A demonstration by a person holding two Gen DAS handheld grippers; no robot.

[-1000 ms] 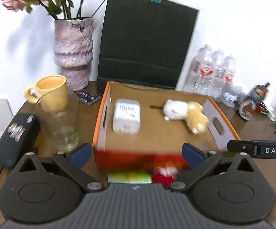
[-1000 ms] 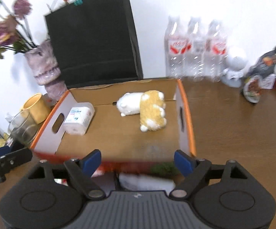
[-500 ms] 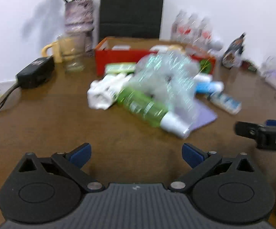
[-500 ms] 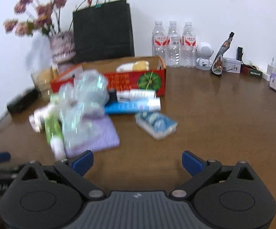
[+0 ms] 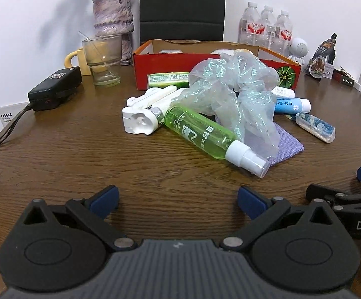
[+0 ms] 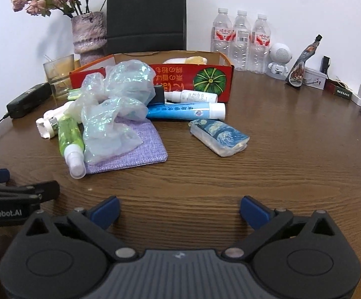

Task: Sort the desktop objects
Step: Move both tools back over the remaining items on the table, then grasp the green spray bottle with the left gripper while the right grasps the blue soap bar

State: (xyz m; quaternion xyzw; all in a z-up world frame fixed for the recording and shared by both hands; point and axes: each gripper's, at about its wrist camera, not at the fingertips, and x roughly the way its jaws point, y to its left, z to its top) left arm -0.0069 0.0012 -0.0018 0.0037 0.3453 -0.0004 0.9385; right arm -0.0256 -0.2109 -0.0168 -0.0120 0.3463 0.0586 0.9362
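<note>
A pile lies on the brown table in front of a red cardboard box (image 5: 205, 62) (image 6: 205, 74). In it are a green spray bottle (image 5: 200, 132) (image 6: 69, 137), a crumpled clear plastic bag (image 5: 230, 92) (image 6: 115, 104), a white plastic piece (image 5: 145, 109), a purple cloth (image 6: 135, 149), a blue tube (image 6: 185, 112), a small white bottle (image 6: 192, 96), a green packet (image 5: 168, 79) and a blue-patterned tissue pack (image 6: 220, 137) (image 5: 315, 127). A plush toy (image 6: 187, 60) lies inside the box. My left gripper (image 5: 178, 196) and right gripper (image 6: 180, 208) both stand open near the table's front, holding nothing.
A glass (image 5: 103, 59), yellow mug (image 5: 76, 61), vase with flowers (image 5: 113, 15) and black adapter with cable (image 5: 55, 87) stand at the left. A black bag (image 6: 145, 15) leans behind the box. Water bottles (image 6: 242, 39), a white robot figure (image 6: 280, 61) and small items line the back right.
Both grippers have pulled back from above the box to low over the table's front. The pile of objects has come into view ahead of them.
</note>
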